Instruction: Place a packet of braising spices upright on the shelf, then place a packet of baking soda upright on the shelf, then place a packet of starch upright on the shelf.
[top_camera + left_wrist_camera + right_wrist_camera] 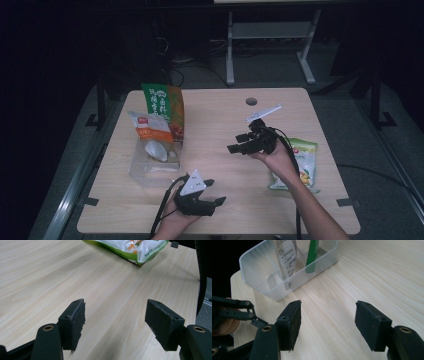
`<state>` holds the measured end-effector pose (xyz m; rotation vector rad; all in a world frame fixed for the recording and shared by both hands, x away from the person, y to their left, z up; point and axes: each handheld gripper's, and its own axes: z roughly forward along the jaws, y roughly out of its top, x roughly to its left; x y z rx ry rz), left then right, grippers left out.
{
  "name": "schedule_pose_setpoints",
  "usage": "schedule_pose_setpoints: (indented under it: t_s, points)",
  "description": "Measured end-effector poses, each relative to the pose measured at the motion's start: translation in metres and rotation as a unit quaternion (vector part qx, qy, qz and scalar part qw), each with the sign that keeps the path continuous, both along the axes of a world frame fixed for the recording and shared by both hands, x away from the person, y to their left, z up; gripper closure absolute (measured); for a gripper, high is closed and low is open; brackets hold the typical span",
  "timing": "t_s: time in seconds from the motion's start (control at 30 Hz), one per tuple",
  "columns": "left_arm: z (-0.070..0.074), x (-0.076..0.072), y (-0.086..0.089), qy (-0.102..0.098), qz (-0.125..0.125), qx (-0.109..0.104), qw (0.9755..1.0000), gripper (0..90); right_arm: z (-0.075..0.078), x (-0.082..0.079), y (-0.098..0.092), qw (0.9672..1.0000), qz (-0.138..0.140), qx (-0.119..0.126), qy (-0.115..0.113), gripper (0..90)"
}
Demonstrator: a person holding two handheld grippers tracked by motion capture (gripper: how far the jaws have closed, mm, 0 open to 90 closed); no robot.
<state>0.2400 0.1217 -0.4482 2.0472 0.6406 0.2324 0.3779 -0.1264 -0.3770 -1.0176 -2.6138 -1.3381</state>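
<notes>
On the light wooden table (pixel 220 120) a clear plastic bin (pixel 150 170) sits at about nine o'clock from the table's middle; two snack bags stand upright inside it, a green and orange bag (pixel 165 107) at the far end and a white and orange bag (pixel 152 137) in front of that; in the right gripper view the bin (pixel 257 272) lies at eleven o'clock beyond the jaws, well apart from them.

The left gripper (pixel 212 192) rests low over the near edge at about six o'clock, its jaws spread wide with bare wood between the pads (pixel 77 325); it holds nothing.

The right gripper (pixel 239 142) hovers just past the table's middle at about three o'clock, pointing toward the bin; its pads (pixel 293 322) stand wide apart over bare table, gripping nothing.

A green and white snack bag (pixel 302 160) lies flat at four o'clock, near the right edge, partly under the right forearm; the left gripper view shows this bag (pixel 130 248) at one o'clock, well beyond the jaws.
</notes>
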Motion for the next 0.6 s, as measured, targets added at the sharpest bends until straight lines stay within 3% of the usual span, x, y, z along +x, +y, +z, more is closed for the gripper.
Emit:
schedule_pose_setpoints:
  t_s: [0.17,0.6]
  points:
    - [0.001,0.000,0.000,-0.001,0.000,0.003,1.0000,31.7,-0.002,-0.003,-0.008,0.9998,-0.002,-0.017,0.008,34.3]
    - [0.004,0.001,0.003,-0.007,-0.002,0.004,1.0000,31.5,-0.006,-0.011,-0.025,0.9996,-0.020,-0.014,0.014,33.7]
